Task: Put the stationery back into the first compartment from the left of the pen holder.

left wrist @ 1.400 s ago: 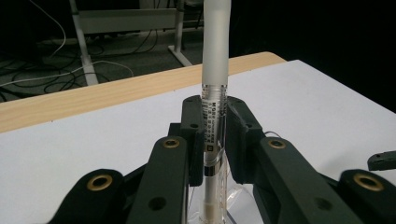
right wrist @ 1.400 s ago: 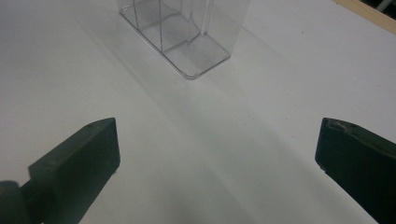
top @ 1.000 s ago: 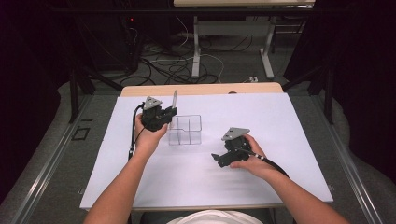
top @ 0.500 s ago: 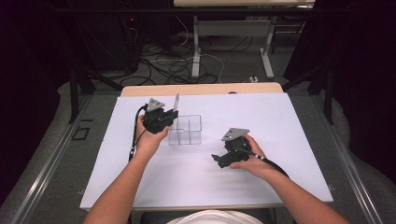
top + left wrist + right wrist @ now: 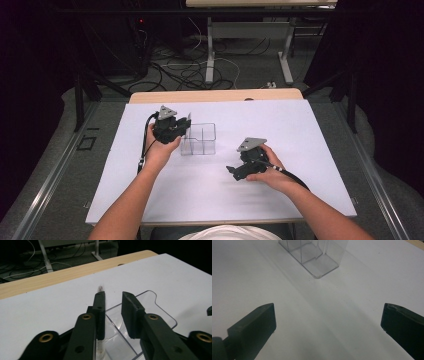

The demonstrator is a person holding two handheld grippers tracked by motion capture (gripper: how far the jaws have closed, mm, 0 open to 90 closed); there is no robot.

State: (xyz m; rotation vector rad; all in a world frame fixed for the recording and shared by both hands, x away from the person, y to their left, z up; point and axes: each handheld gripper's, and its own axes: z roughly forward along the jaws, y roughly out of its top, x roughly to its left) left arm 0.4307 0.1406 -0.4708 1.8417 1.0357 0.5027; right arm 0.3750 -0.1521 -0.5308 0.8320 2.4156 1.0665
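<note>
Right, the clear plastic divided box (image 5: pixel 199 138) sits at the middle of the white sheet (image 5: pixel 310 130). The left gripper (image 5: pixel 113 305), jaws parted, hangs over its near-left corner by a thin stick-like thing (image 5: pixel 100 288); a nudge could slide the light box. The right gripper (image 5: pixel 327 322), lower right, is spread wide.

The left gripper (image 5: pixel 186 125) is held forward at the end of an outstretched left forearm (image 5: pixel 132 200), its jaws parted by a narrow gap. The right gripper (image 5: pixel 231 171) is held nearer the body, pointed leftward, jaws spread wide.
</note>
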